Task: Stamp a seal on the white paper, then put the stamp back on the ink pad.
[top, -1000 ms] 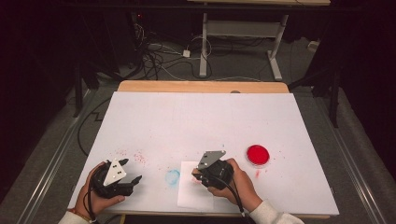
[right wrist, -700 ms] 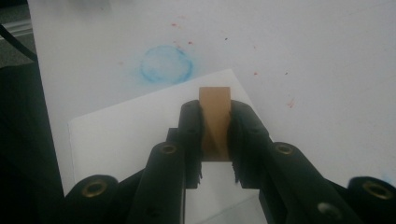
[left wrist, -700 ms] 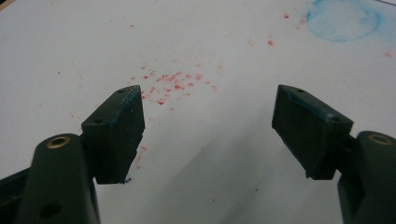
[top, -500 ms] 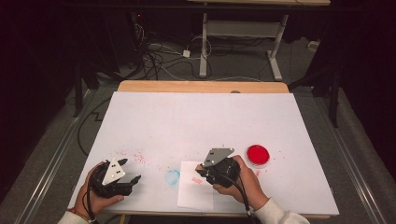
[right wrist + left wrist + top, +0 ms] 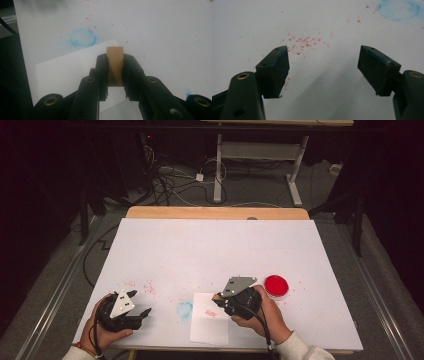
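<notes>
Low in the centre of the high view we see our right gripper (image 5: pixel 223 301) poised over a sheet of white paper (image 5: pixel 207 330) that lies near the table's (image 5: pixel 215 245) front edge. Its jaws are closed on a small tan block (image 5: pixel 115 60), apparently a wooden stamp, which stands up between them in the middle of the right gripper view. We judge the block light and rigid, easy to hold by its flat sides as now; the paper is thin and would slide if pushed sideways. A faint red mark (image 5: pixel 210 313) sits on the sheet, and a red ink pad (image 5: pixel 276 285) lies just right of the hand. A blue ring stain (image 5: pixel 184 309) marks the table left of the paper. At lower left our left gripper (image 5: pixel 142 316) rests with jaws wide apart, holding nothing, above scattered red specks (image 5: pixel 304 42).
</notes>
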`<act>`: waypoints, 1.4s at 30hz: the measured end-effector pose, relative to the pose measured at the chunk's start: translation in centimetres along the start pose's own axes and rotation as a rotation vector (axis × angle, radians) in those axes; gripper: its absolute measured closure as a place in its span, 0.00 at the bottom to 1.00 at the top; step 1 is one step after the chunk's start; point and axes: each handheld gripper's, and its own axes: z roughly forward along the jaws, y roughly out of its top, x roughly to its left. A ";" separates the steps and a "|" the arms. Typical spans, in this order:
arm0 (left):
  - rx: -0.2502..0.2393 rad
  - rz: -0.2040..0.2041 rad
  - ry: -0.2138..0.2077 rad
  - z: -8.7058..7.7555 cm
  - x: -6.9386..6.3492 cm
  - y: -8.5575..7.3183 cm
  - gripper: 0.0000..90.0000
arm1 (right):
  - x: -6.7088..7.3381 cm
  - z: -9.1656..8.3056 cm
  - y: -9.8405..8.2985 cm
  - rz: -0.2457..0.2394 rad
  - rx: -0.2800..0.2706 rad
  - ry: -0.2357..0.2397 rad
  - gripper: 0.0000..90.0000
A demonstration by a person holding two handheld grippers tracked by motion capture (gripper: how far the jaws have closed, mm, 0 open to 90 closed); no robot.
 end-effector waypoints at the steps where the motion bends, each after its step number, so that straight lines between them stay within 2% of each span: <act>1: -0.001 0.000 0.000 0.0 0.0 0.0 0.28 | 0.0 -0.1 0.0 -0.002 -0.009 -0.001 0.84; 6: -0.002 0.000 -0.002 0.1 -0.1 0.1 0.28 | -0.1 -0.7 0.1 0.007 -0.019 -0.014 0.84; 8: -0.005 0.015 0.005 0.0 0.1 0.1 0.28 | -0.2 -1.1 0.1 0.005 -0.029 -0.015 0.84; 13: 0.000 -0.002 0.003 0.0 0.0 0.0 0.28 | -0.4 -1.7 0.2 0.012 -0.043 -0.023 0.84; 15: -0.005 0.014 0.009 0.0 0.0 0.1 0.28 | -0.5 -1.9 0.2 0.011 -0.050 -0.029 0.84; 20: -0.008 0.024 0.009 0.0 -0.1 0.3 0.27 | -0.7 -2.6 0.0 0.015 -0.060 -0.045 0.84; 34: -0.016 0.031 0.010 -0.1 -0.3 0.5 0.27 | -2.4 -5.4 -1.2 0.062 -0.082 -0.140 0.84; 42: -0.020 0.030 0.010 -0.1 -0.2 0.7 0.26 | -4.1 -7.1 -2.6 0.119 -0.086 -0.201 0.84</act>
